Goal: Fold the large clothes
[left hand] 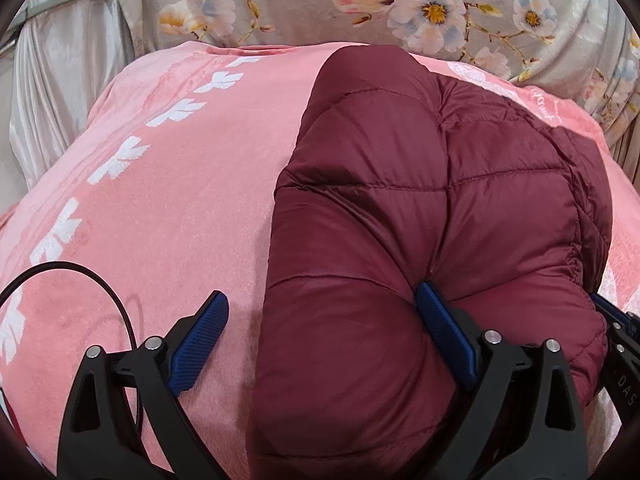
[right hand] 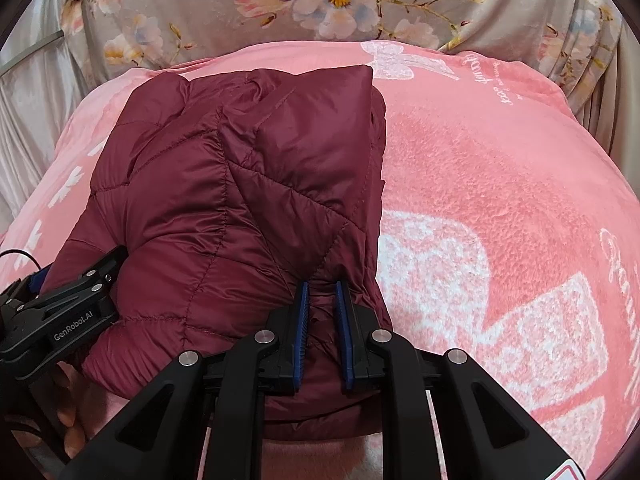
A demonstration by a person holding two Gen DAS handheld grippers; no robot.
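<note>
A maroon quilted puffer jacket lies bunched and folded on a pink blanket. My left gripper is open wide; its right finger presses into the jacket's near edge and its left finger rests over bare blanket. In the right wrist view the jacket fills the left half. My right gripper is shut on a pinch of the jacket's near right edge. The left gripper's body shows at the left, against the jacket.
The pink blanket with white bow and lettering print covers the surface. A grey floral cloth hangs behind. Silvery curtain fabric is at the left. A black cable loops near my left gripper.
</note>
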